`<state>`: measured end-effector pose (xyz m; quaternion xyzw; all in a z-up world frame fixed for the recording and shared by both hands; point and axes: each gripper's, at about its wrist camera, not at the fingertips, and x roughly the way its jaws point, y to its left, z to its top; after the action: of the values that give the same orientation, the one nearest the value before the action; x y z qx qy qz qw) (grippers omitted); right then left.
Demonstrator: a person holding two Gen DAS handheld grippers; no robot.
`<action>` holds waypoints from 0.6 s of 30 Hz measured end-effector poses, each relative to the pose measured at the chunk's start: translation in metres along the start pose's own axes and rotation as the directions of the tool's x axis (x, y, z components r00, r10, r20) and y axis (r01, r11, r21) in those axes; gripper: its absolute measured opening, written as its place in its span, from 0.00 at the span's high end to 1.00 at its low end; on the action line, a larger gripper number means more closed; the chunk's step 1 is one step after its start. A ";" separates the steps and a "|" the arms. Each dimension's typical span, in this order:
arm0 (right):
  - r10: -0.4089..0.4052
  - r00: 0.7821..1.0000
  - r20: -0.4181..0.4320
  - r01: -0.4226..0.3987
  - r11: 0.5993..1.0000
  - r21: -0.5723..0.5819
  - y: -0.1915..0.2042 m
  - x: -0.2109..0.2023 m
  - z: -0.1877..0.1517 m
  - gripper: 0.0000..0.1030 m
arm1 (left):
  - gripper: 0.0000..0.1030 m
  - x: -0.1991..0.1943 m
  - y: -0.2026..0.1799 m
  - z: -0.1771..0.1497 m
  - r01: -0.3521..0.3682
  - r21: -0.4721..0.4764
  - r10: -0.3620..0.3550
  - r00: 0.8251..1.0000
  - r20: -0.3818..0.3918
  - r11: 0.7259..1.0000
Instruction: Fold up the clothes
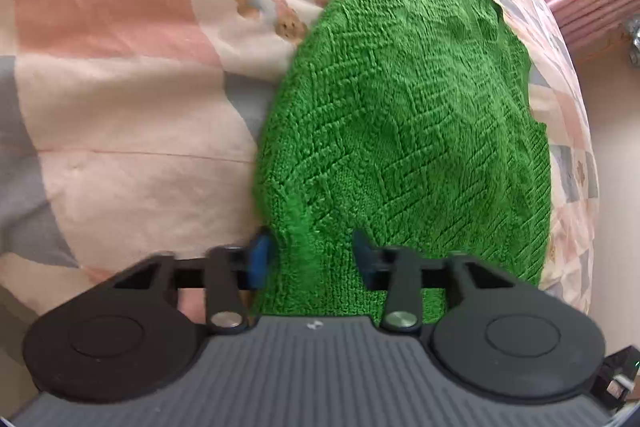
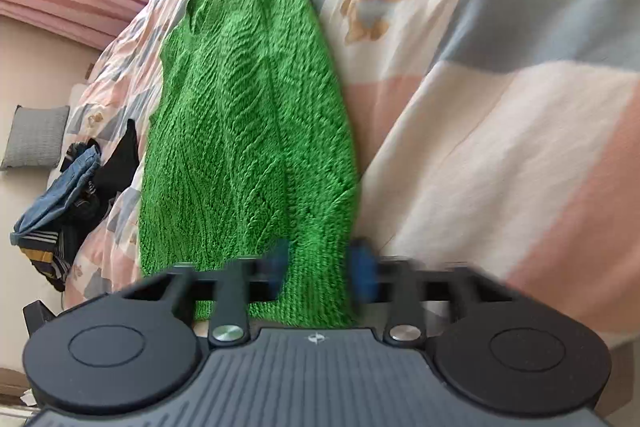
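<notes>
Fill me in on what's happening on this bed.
A person is folding a green sweater laid out on a patchwork quilt, with a gripper in each hand. Both work at the near hem: the left gripper and the right gripper each have open jaws straddling the knit, not yet closed on it. The sweater looks already narrowed, its neck at the far end. A heap of other clothes waits at the quilt's edge.

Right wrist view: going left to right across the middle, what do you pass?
Grey cushion → pile of clothes → green knitted sweater → checked bedcover.
</notes>
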<state>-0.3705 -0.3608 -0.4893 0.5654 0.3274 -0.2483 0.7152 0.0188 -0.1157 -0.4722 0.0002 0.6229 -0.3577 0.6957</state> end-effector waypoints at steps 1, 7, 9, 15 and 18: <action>-0.005 1.000 0.016 0.005 1.000 -0.014 0.003 -0.003 0.001 0.93 | 0.95 -0.005 -0.002 -0.001 0.010 0.016 -0.010 1.000 0.015 1.000; -0.001 0.987 0.160 0.026 0.988 -0.152 0.028 -0.062 0.010 0.95 | 0.96 -0.050 -0.015 -0.020 0.062 0.134 -0.077 0.991 0.113 0.989; -0.051 0.988 0.148 0.071 0.988 -0.136 0.018 -0.064 0.006 0.95 | 0.96 -0.044 -0.012 -0.031 0.026 0.154 -0.041 0.995 0.093 0.988; -0.190 0.979 0.069 0.194 0.979 -0.056 -0.003 -0.027 0.000 0.89 | 0.89 -0.014 -0.010 -0.037 -0.105 0.171 0.100 0.994 0.037 0.980; -0.278 0.954 0.116 0.291 0.950 -0.110 0.020 -0.035 0.003 0.74 | 0.86 -0.038 -0.025 -0.033 -0.199 0.236 0.174 0.977 0.124 0.951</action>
<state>-0.3787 -0.3595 -0.4501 0.4530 0.3845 -0.3555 0.7215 -0.0209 -0.1007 -0.4358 0.1273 0.5344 -0.3644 0.7519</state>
